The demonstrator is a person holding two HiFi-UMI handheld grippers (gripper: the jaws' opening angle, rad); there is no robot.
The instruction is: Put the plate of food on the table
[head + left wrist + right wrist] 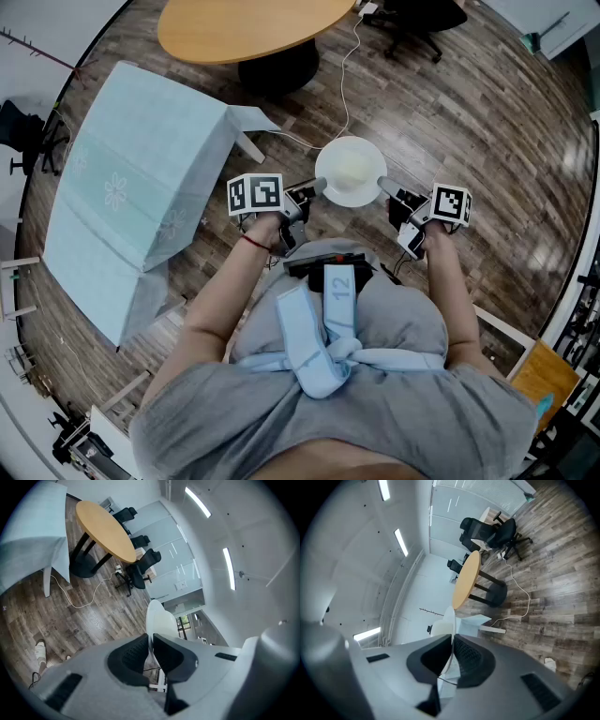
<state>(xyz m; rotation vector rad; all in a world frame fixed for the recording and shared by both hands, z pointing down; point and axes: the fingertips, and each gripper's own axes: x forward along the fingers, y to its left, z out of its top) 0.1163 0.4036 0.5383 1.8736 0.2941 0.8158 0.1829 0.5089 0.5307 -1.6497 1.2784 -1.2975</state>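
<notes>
A white plate point(351, 171) with a pale mound of food point(349, 169) on it hangs level in the air over the wooden floor, in front of the person. My left gripper point(317, 187) is shut on the plate's left rim and my right gripper point(384, 184) is shut on its right rim. In the left gripper view the plate point(157, 620) shows edge-on between the dark pads point(129, 660). The right gripper view likewise has the plate point(448, 620) pinched between its pads point(471, 660). A table under a light blue cloth point(141, 183) stands to the left.
A round wooden table point(246, 26) on a dark base stands ahead, with black office chairs point(417, 21) behind it. A white cable point(345, 84) runs across the wood floor point(469, 122). Wooden frames point(539, 370) stand at lower right.
</notes>
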